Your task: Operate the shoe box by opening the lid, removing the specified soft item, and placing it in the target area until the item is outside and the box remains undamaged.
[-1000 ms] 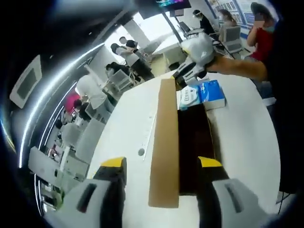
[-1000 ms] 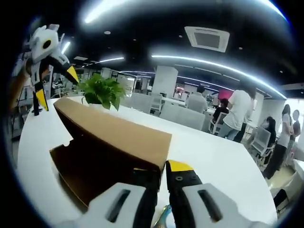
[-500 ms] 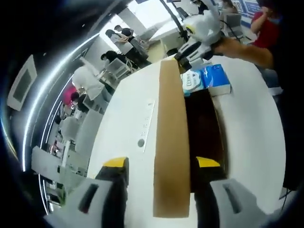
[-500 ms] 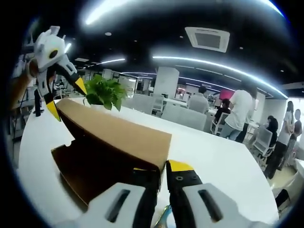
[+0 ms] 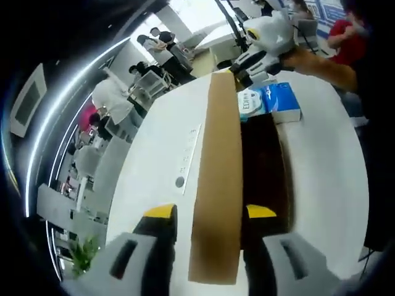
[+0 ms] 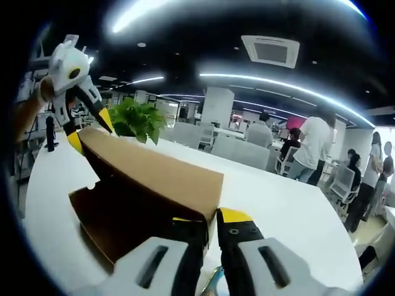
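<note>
Left gripper view: looking along the raised lid (image 5: pixel 216 185) of the box (image 5: pixel 265 166), standing on the white surface (image 5: pixel 154 160). Seeing the left tool (image 5: pixel 208 213) with jaws apart, straddling the lid's near edge, one yellow tip on either side; contact not clear, so reading it as spread rather than clamped. Seeing the right tool (image 5: pixel 256 61) at the lid's far end, beside a blue-and-white pack (image 5: pixel 271 105) lying just past the box's far end. Judging that pack to be the soft item: light, squashy, probably slick in its wrapper, best taken across its short sides. Judging the lid to be thin cardboard, light and easily creased, so best held near an edge without squeezing hard.

Right gripper view: facing the open box (image 6: pixel 123 209) from its other end, dark interior showing, lid (image 6: pixel 154 176) tilted up. Seeing the right tool (image 6: pixel 210 219) with jaws nearly together, pinching the lid's near corner. Seeing the left tool (image 6: pixel 86 120) at the far corner, tips spread about the lid edge. Green plant (image 6: pixel 139 120) standing behind.
</note>
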A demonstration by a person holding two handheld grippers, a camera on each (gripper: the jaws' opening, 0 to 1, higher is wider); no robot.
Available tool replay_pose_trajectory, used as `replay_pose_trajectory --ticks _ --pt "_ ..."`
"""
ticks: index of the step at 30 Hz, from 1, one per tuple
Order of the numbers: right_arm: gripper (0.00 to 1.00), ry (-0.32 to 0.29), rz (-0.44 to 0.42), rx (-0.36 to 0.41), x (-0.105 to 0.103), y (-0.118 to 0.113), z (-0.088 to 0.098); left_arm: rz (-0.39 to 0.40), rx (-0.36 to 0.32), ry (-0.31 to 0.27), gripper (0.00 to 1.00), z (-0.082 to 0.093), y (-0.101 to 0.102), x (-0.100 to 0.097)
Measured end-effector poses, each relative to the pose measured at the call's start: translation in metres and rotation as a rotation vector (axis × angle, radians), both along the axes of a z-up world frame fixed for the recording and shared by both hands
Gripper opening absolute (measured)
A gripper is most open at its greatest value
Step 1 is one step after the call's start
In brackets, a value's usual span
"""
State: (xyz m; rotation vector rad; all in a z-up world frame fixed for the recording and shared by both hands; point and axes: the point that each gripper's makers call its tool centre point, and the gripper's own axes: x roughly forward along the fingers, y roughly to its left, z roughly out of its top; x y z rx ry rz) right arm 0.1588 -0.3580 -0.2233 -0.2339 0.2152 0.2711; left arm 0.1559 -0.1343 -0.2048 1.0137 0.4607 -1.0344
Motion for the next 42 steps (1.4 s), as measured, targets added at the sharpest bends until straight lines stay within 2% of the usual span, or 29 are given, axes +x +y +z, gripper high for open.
replay_pose_trajectory --ticks 4,8,11,13,16,20,23,24,26,27,30,33,36,39,42 --pt "0.05 0.002 0.004 -0.004 -0.001 0.001 -0.001 -0.007 -0.003 0.02 0.33 -0.004 0.001 -0.003" --pt "0.06 0.007 0.011 -0.012 -0.001 0.001 -0.002 -0.017 -0.001 0.013 0.32 -0.005 0.001 -0.004" --pt "0.06 0.013 0.034 -0.047 -0.005 0.001 -0.003 -0.027 0.004 0.01 0.32 -0.005 0.001 -0.005" --pt "0.07 0.013 0.046 -0.114 -0.01 -0.003 -0.001 -0.03 -0.006 0.005 0.32 -0.003 -0.001 -0.005" --pt "0.2 0.024 0.087 -0.197 -0.024 -0.005 0.011 -0.032 -0.018 0.001 0.32 -0.004 0.0 -0.005" --pt "0.31 0.034 0.158 -0.301 -0.044 -0.007 0.04 -0.035 -0.027 -0.002 0.32 -0.004 -0.001 -0.005" --pt "0.48 0.05 0.214 -0.447 -0.053 -0.004 0.057 -0.037 -0.023 -0.007 0.32 -0.004 -0.001 -0.005" --pt "0.55 0.053 0.255 -0.497 -0.055 0.003 0.062 -0.038 -0.022 -0.009 0.32 -0.004 -0.001 -0.004" --pt "0.61 0.082 0.341 -0.571 -0.061 0.021 0.065 -0.04 -0.02 -0.012 0.32 -0.004 -0.001 -0.003" --pt "0.62 0.083 0.371 -0.619 -0.061 0.029 0.069 -0.039 -0.021 -0.013 0.32 -0.003 -0.001 -0.003" --pt "0.62 0.076 0.463 -0.699 -0.059 0.055 0.076 -0.042 -0.023 -0.015 0.32 -0.003 -0.001 -0.003" --pt "0.61 0.103 0.496 -0.744 -0.05 0.071 0.078 -0.048 -0.017 -0.02 0.32 -0.004 -0.001 -0.004" --pt "0.6 0.151 0.563 -0.769 -0.042 0.083 0.068 -0.053 -0.013 -0.025 0.32 -0.004 -0.001 -0.005" --pt "0.6 0.205 0.616 -0.833 -0.036 0.09 0.054 -0.054 -0.01 -0.027 0.32 -0.004 -0.001 -0.006" --pt "0.6 0.233 0.639 -0.856 -0.028 0.098 0.046 -0.057 -0.008 -0.027 0.32 -0.004 -0.001 -0.006"
